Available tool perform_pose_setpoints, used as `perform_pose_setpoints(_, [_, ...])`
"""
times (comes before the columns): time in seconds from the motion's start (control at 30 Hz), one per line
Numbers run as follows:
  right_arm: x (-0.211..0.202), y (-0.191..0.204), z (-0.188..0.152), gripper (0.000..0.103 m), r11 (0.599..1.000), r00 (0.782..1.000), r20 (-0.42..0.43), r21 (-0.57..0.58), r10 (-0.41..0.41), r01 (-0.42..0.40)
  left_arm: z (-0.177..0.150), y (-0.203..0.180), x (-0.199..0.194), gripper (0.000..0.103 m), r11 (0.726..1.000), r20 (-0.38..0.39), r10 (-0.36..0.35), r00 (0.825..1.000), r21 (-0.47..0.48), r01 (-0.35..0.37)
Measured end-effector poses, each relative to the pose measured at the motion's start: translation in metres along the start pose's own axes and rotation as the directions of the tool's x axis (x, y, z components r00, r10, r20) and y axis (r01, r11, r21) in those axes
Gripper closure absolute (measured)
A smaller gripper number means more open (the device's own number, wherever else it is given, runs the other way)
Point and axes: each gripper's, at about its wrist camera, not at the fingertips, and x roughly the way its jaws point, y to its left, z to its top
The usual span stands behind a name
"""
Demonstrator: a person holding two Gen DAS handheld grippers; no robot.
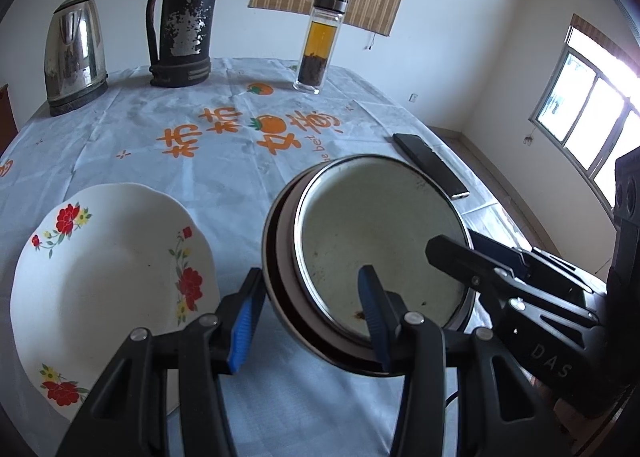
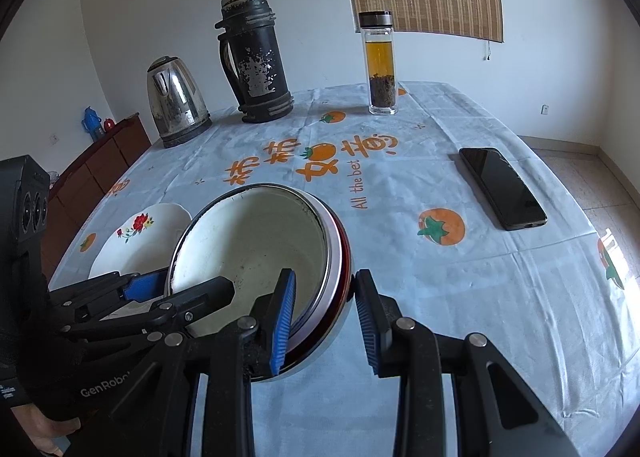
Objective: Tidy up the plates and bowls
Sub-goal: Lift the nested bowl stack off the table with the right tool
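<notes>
A white enamel bowl (image 1: pixel 380 233) (image 2: pixel 256 241) sits nested inside a steel bowl with a dark red band (image 1: pixel 280 285) (image 2: pixel 340 257) on the tablecloth. My left gripper (image 1: pixel 308 315) (image 2: pixel 182 287) is shut on the stack's left rim, one blue pad outside the wall and one inside. My right gripper (image 2: pixel 325 319) (image 1: pixel 460 245) is shut on the opposite rim in the same way. To the left of the stack lies a white plate with red flowers (image 1: pixel 108 265) (image 2: pixel 136 233), partly hidden behind the bowls in the right wrist view.
At the far side of the table (image 2: pixel 460 297) stand a steel kettle (image 1: pixel 74 53) (image 2: pixel 176 101), a worn black thermos (image 1: pixel 184 17) (image 2: pixel 256 57) and a glass tea bottle (image 1: pixel 316 45) (image 2: pixel 380 65). A black phone (image 1: pixel 430 165) (image 2: pixel 502 187) lies right of the bowls.
</notes>
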Motion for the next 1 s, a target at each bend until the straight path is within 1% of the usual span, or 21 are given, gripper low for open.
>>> perform_pose_setpoints(0.17, [-0.006, 0.006, 0.004, 0.070, 1.000, 1.000, 0.015, -0.013, 0.004, -0.004, 0.003, 0.004, -0.011, 0.057, 1.000, 0.038, -0.001, 0.999, -0.014, 0.001])
perform_pose_setpoints(0.3, [-0.009, 0.013, 0.007, 0.070, 1.000, 1.000, 0.020, -0.026, 0.013, -0.013, 0.006, 0.007, -0.021, 0.057, 1.000, 0.073, 0.015, 0.997, -0.015, -0.014])
perform_pose_setpoints(0.57, [-0.013, 0.030, 0.014, 0.070, 0.998, 0.999, 0.031, -0.050, 0.030, -0.028, 0.011, 0.020, -0.036, 0.057, 0.999, 0.116, 0.036, 0.993, -0.037, -0.032])
perform_pose_setpoints(1.0, [-0.010, 0.065, 0.024, 0.070, 0.994, 0.996, 0.040, -0.089, 0.073, -0.070, 0.012, 0.049, -0.053, 0.057, 0.995, 0.141, 0.085, 0.986, -0.068, -0.076])
